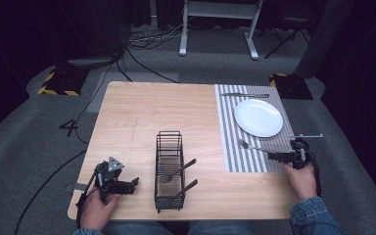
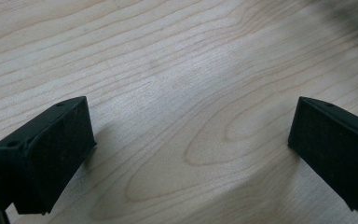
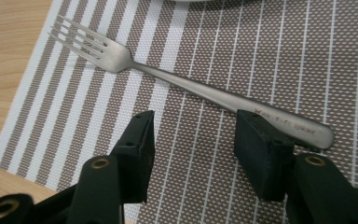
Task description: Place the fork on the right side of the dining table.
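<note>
High view: the right gripper sits at the near right edge of the striped placemat, beside the handle end of a fork that lies flat on the mat just in front of the white plate. A knife lies beyond the plate. The left gripper rests low at the near left of the counter, next to a black wire caddy that has two more utensils in it.

Left gripper view: the fingers stand wide apart over bare wood, with nothing between them.

Right gripper view: the fingers are about half open and empty. The fork lies just beyond them on the mat, its tines pointing away to the upper left, and one finger sits right against the handle's end without gripping it.

The step looks like setting the fork beside the plate, with the grip apparently let go. To do it well, I would draw the gripper straight back along the handle's line, lifting slightly, so that finger does not nudge the fork askew.
</note>
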`<action>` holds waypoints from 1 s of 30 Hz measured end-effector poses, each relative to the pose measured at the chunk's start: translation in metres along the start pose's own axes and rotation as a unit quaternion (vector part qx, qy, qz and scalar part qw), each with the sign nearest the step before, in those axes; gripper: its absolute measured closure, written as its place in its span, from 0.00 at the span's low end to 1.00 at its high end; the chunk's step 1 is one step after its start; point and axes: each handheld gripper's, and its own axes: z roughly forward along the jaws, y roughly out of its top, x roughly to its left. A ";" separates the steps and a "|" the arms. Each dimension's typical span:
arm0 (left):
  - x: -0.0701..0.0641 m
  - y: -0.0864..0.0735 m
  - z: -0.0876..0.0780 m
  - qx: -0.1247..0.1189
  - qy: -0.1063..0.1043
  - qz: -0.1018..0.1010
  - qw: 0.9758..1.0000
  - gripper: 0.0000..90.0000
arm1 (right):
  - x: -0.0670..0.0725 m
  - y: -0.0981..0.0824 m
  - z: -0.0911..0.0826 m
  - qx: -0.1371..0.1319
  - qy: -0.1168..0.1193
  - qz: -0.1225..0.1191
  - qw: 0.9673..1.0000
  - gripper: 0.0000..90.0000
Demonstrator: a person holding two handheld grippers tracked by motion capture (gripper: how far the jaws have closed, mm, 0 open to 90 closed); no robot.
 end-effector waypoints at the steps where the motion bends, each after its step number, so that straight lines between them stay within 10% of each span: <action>1: 0.000 0.000 0.000 -0.001 0.001 0.000 1.000 0.00 | 0.000 0.000 0.002 0.001 -0.002 0.002 1.000 0.54; 30: 0.000 -0.001 -0.001 -0.003 0.003 -0.002 1.000 0.00 | -0.023 0.030 0.007 -0.081 -0.034 0.038 0.995 0.55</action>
